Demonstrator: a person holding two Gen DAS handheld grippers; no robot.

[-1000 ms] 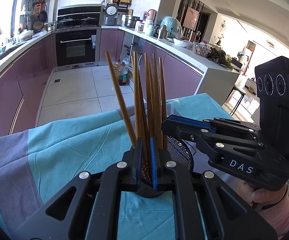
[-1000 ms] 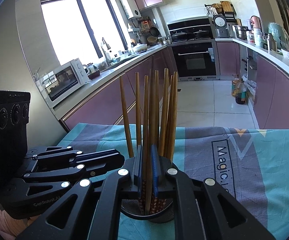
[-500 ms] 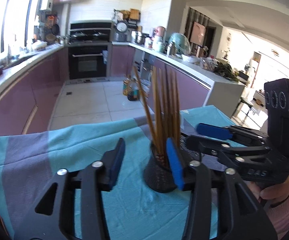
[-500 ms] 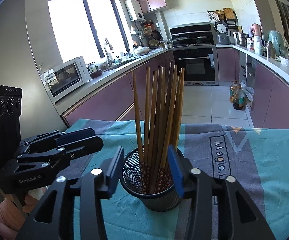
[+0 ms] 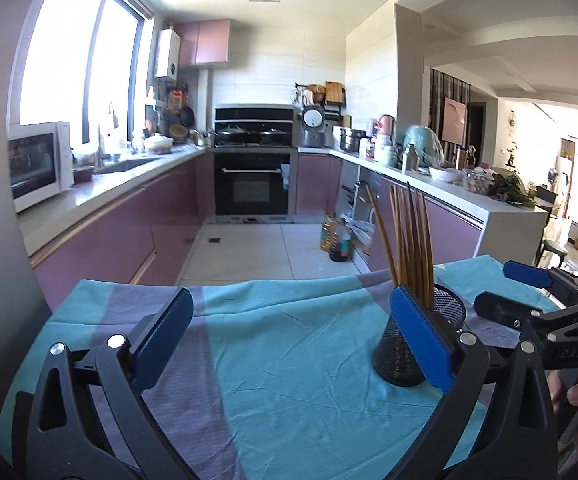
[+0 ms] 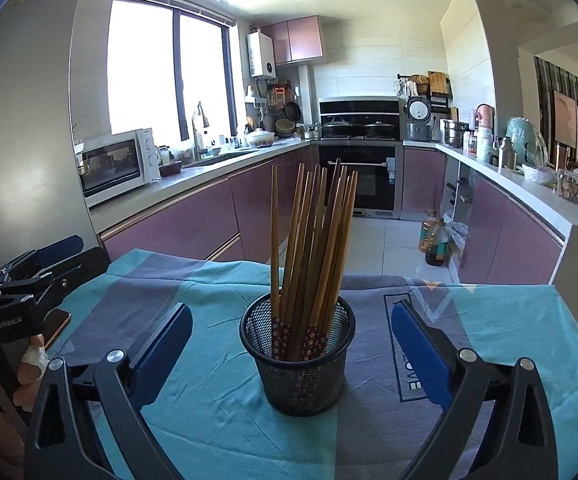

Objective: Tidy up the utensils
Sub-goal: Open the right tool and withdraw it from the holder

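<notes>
While both jaws have just been opening wide and hold nothing, the upright chopsticks (image 6: 313, 248) stand straight ahead of the right hand-held gripper (image 6: 291, 354), beside the left hand-held gripper (image 5: 289, 344).

Only the mesh cup (image 6: 297, 364) with chopsticks (image 6: 313, 240) stands mid-desk (image 6: 509, 320); cloth toward both side edges lies free for a claw.

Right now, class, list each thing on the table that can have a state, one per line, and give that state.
Chopsticks: standing on end in the holder, leaning, gripped by nothing.
Holder: upright on the cloth, full.
Cloth: spread over the table, creased.
Left gripper: jaws wide apart after just opening, nothing between them.
Right gripper: jaws wide apart after just opening, holder seen between them, pads clear of it.
</notes>
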